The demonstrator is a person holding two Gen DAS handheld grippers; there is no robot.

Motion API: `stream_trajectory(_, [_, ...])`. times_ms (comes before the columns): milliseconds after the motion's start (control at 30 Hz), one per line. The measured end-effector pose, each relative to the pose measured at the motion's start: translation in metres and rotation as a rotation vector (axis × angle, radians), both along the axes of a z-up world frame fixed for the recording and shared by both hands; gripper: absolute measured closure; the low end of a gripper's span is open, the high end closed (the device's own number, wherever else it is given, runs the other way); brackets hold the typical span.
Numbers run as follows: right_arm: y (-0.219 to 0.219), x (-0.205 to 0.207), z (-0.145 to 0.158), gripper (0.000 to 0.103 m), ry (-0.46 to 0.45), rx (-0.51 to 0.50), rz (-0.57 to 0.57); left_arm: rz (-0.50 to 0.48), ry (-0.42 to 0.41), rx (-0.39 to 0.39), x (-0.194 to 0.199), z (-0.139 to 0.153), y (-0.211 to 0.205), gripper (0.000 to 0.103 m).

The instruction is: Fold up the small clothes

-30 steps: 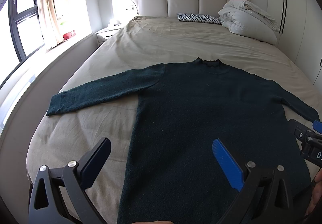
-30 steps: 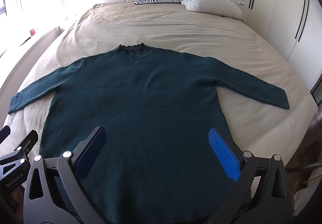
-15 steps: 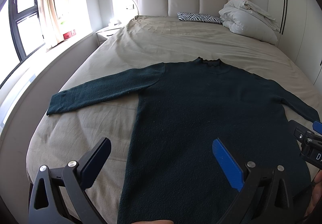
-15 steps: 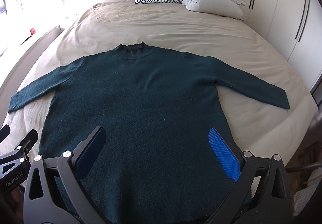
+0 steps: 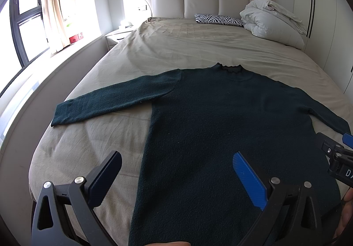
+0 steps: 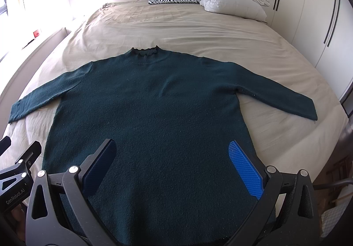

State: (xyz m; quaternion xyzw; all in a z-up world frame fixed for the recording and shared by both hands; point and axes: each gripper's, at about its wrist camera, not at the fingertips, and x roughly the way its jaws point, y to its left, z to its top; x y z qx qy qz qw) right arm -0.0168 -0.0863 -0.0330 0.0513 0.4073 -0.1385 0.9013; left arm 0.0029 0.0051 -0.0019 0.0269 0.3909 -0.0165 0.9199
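Observation:
A dark green long-sleeved sweater lies flat on the bed, collar toward the headboard, both sleeves spread outward; it also shows in the right wrist view. My left gripper is open and empty, held above the sweater's lower left side near the hem. My right gripper is open and empty above the lower middle of the sweater. The right gripper's body shows at the right edge of the left wrist view. The left gripper's body shows at the left edge of the right wrist view.
The beige bed sheet covers the bed. A zebra-print pillow and a bundled white duvet lie at the headboard. A nightstand and window are at left. White wardrobes stand at right.

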Motion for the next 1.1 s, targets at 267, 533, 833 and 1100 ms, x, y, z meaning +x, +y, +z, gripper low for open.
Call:
stream_trajectory(267, [-0.0003,0.0,-0.0003,0.0,0.0,-0.001,0.001,0.0,0.0,0.0,0.0004,-0.0002,0.0005,0.0])
stream_trajectory(533, [0.0006,0.0003,-0.0004,0.0,0.002,-0.001,0.002,0.0,0.0,-0.001,0.0002,0.0001,0.0001,0.0])
stream_trajectory(833, [0.0007,0.0005,-0.0006,0.0,0.003,-0.002,0.001,-0.001,0.001,-0.002,0.0001,0.0001,-0.0001,0.0])
stream_trajectory(1100, [0.002,0.0005,-0.0018,0.0,0.005,-0.002,0.003,0.0,0.001,-0.002,0.0005,-0.0003,0.0006,0.0])
